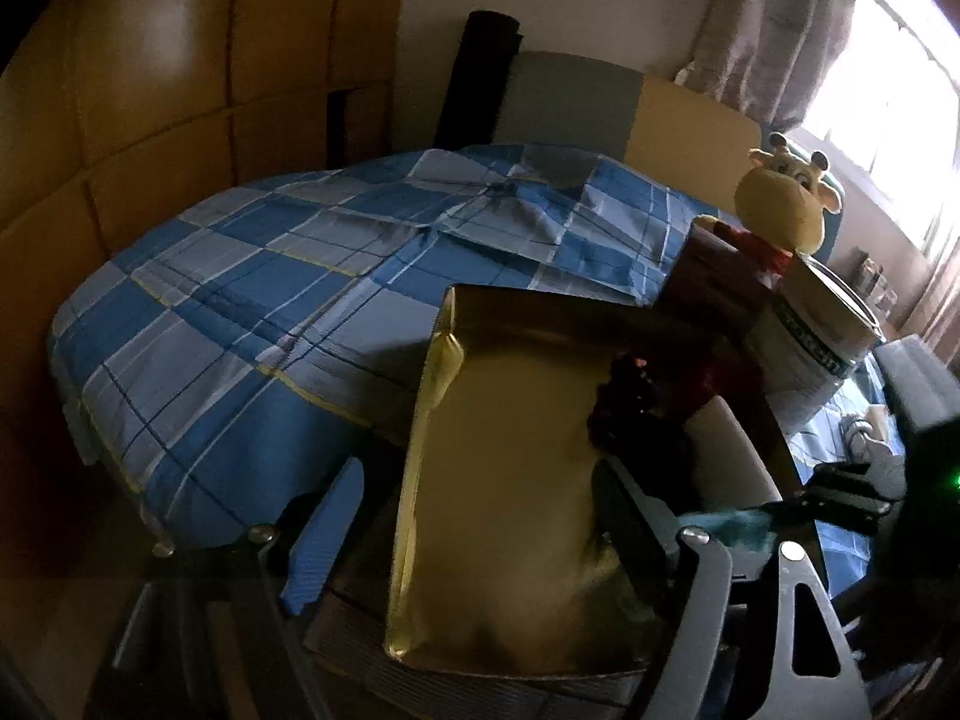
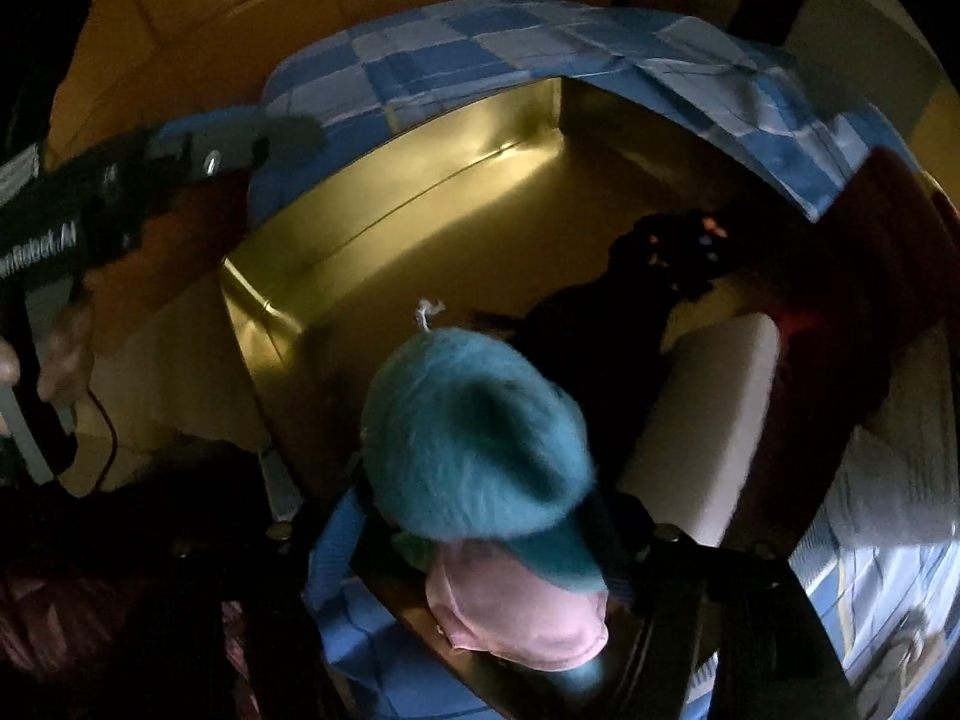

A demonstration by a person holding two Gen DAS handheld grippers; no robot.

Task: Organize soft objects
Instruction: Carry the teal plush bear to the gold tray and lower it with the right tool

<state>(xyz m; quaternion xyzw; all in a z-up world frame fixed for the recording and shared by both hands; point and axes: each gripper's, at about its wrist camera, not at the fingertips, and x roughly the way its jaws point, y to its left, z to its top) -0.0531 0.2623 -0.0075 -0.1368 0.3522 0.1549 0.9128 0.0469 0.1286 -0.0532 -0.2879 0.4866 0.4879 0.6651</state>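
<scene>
In the right wrist view I look down into an open gold-lined box (image 2: 420,222) that stands on the bed. A fuzzy teal plush with a pink part (image 2: 474,432) hangs between the fingers of my right gripper (image 2: 486,516), just above the box; the jaws stand apart and the blue pads (image 2: 336,540) do not seem to press it. A black soft item with coloured dots (image 2: 678,246) lies inside the box. My left gripper (image 1: 480,480) is open, straddling the near gold wall (image 1: 504,450) of the box. A yellow giraffe plush (image 1: 786,198) sits beyond the box.
The bed wears a blue plaid cover (image 1: 252,300) against a tan padded headboard (image 1: 150,90). A tin can (image 1: 822,324) stands by the giraffe. A pale beige pad (image 2: 708,408) rests against the box's dark red side. A person's hand (image 2: 60,354) holds the left gripper.
</scene>
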